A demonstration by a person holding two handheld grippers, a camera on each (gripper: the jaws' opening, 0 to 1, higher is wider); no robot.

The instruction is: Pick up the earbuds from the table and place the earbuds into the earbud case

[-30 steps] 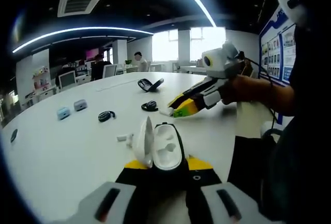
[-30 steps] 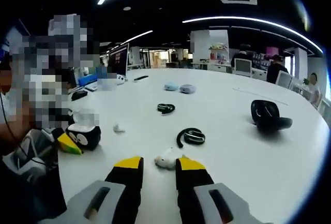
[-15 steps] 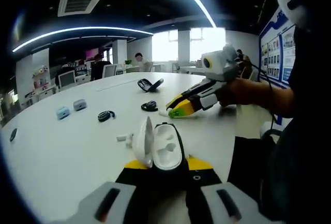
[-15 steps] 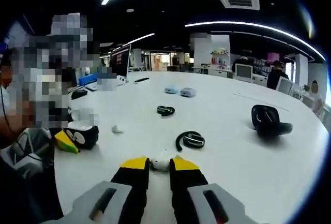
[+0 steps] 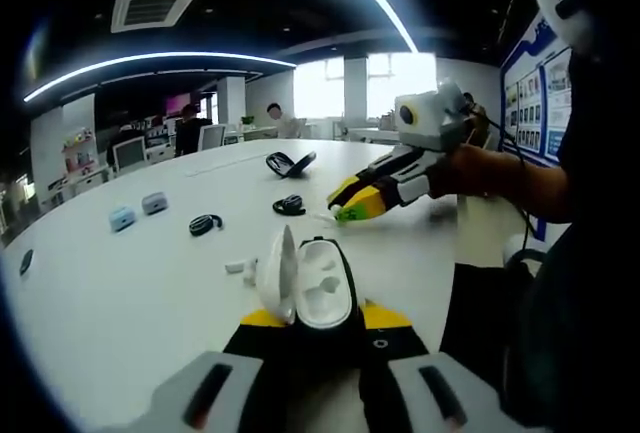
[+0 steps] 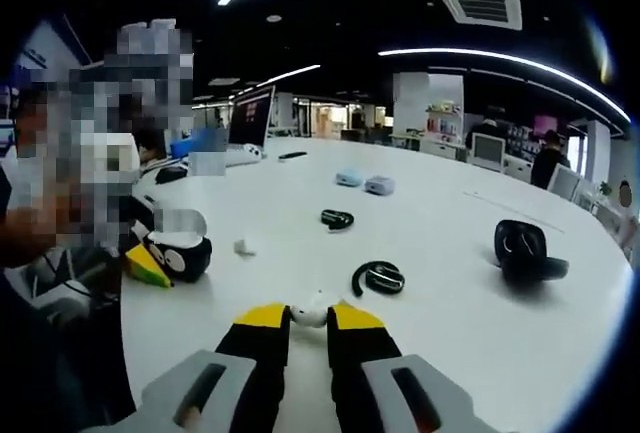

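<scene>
Left gripper (image 5: 305, 328) clamped on the open case (image 5: 310, 288), held upright just above the white table (image 5: 120, 303); lid tipped left, two empty white wells facing up. Right gripper (image 6: 308, 321) closed on a white earbud (image 6: 308, 308), pinched between the yellow tips, lifted clear of the table. Same gripper seen in the left gripper view (image 5: 352, 203), held by a hand (image 5: 480, 173), tips aimed down and left, well behind the case.

Second earbud (image 5: 236, 266) lying on the table just left of the case; in the right gripper view (image 6: 241, 247), between the case (image 6: 178, 248) and a black ear-hook (image 6: 337, 219).

Elsewhere on the table: another black ear-hook (image 6: 378, 277) just beyond the right jaws, an open black case (image 6: 527, 250) far right, two small pale blue-grey cases (image 6: 365, 182) farther back. Same items in the left gripper view: ear-hooks (image 5: 206, 224) and (image 5: 289, 205), black case (image 5: 288, 163), pale cases (image 5: 138, 211).
</scene>
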